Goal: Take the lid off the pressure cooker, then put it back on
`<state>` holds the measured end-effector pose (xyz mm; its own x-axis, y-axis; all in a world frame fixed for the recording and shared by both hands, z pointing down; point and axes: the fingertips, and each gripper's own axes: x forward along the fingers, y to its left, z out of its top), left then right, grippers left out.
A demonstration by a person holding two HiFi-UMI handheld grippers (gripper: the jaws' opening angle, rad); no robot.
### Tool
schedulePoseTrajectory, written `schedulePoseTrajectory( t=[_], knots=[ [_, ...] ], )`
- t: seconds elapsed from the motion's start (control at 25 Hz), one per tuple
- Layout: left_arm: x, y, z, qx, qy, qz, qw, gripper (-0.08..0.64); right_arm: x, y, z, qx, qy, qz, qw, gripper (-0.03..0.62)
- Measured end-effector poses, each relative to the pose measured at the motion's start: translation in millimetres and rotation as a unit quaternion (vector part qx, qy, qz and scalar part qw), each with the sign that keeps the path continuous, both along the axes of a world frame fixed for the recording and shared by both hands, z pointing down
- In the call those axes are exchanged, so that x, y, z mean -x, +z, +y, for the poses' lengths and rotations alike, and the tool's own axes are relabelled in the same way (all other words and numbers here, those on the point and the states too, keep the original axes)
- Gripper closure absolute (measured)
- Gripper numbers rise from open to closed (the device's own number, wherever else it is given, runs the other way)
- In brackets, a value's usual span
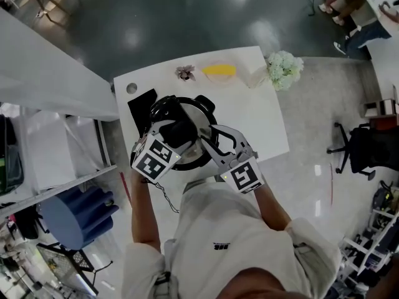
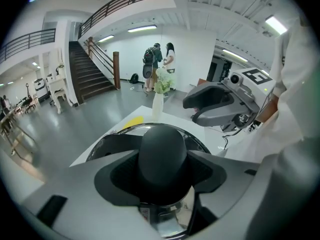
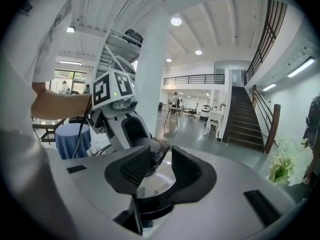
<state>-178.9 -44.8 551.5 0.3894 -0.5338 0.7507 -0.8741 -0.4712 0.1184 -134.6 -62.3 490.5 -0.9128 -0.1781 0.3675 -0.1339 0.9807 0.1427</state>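
Black and dome-shaped, the plastic knob [image 2: 162, 149] sits between the pads of my left hand-held gripper [image 2: 161, 173], which is clamped on it at a fairly wide span, since the knob fills the gap. It crowns the polished steel lid [image 3: 159, 176], and that lid lies on the round pressure cooker [image 1: 209, 112] toward my side of the white table [image 1: 255, 117], so I judge the lift not yet begun. My right hand-held gripper [image 3: 161, 166] reaches in from the other side with its jaws partly apart, astride a black stacked side handle [image 3: 150, 204] at the rim. Whether its pads bite on that handle I cannot tell. What worries me is the lock: a lid of this kind likely needs a twist before it comes free, and a straight pull could drag the whole pot up or skid it toward the table edge close to me. The knob looks smooth and narrows toward its top, so the pads could slide off it under a hard pull. If the right side does not brace the pot, a twist may merely spin the cooker.
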Motion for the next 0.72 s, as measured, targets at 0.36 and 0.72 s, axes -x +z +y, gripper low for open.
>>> schedulePoseTrajectory(
  t=[0.36, 0.72],
  knots=[
    [3, 0, -1, -0.004, -0.074, -0.003, 0.9973, 0.27, -4, 1, 0, 0.008, 0.014, -0.001, 1.0, 0.46],
    [5, -4, -2, -0.009, -0.135, -0.004, 0.9908, 0.27, -13, 0, -2, 0.014, 0.033, -0.004, 0.999, 0.46]
  ],
)
